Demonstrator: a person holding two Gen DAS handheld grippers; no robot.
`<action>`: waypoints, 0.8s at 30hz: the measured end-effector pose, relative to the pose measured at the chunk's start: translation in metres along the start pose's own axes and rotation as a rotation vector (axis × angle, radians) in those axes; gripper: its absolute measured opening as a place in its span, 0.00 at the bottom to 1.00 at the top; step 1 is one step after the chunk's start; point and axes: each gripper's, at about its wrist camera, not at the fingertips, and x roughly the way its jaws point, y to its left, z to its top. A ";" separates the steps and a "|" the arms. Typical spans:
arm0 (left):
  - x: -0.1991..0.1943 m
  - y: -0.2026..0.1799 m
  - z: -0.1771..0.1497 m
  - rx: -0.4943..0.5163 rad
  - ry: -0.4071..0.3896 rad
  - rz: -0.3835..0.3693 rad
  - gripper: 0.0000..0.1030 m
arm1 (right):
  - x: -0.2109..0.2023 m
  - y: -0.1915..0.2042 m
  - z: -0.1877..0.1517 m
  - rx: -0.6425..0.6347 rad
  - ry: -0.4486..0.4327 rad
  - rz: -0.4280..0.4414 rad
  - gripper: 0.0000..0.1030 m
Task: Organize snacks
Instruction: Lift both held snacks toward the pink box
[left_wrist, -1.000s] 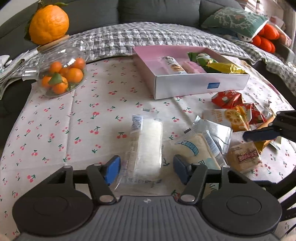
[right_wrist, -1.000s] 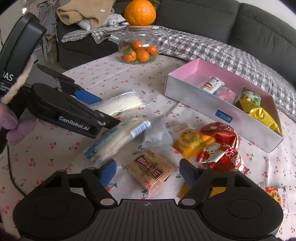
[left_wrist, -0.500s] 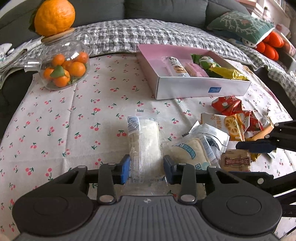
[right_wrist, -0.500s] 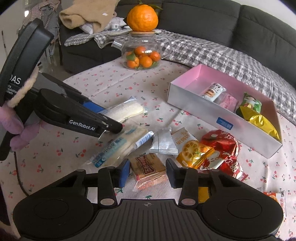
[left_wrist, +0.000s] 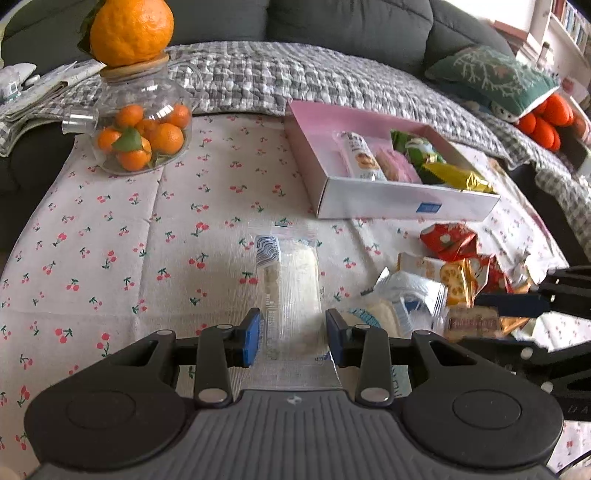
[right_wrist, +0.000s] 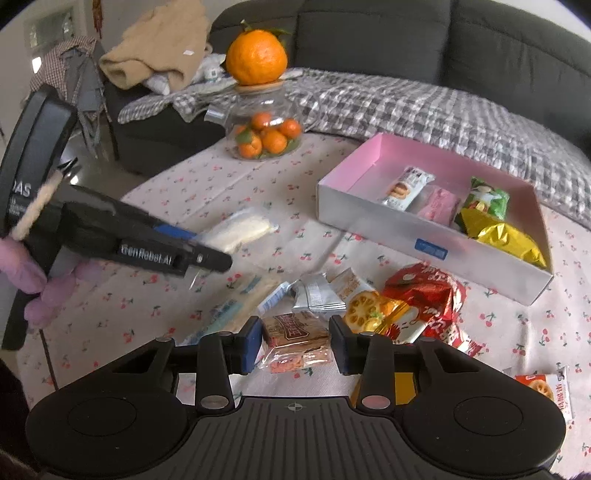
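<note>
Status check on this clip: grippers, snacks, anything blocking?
Left gripper shut on white snack pack. Right gripper closing on brown cracker pack. Pink box partly filled. Path to box clear.

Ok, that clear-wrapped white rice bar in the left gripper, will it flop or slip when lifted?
The clear-wrapped white rice bar looks like a firm block, so it probably stays straight. Its glossy film could slip against the left gripper, whose pads only pinch the near end. It likely weighs little.

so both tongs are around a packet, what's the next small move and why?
Probably lift both packets clear of the cloth, then carry them toward the pink box. The left tongs pinch the clear white-bar packet; the right tongs, still closing, bracket the brown biscuit packet. The box has bare floor at its near end.
</note>
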 end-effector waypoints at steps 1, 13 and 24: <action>-0.001 0.000 0.001 -0.005 -0.002 -0.001 0.33 | 0.001 0.001 -0.001 -0.005 0.004 -0.003 0.38; 0.002 0.000 -0.001 -0.016 0.022 0.003 0.33 | 0.020 0.011 -0.015 -0.077 0.108 -0.012 0.39; -0.005 -0.001 0.010 -0.048 -0.005 -0.012 0.33 | 0.000 -0.003 0.008 0.009 0.031 -0.006 0.34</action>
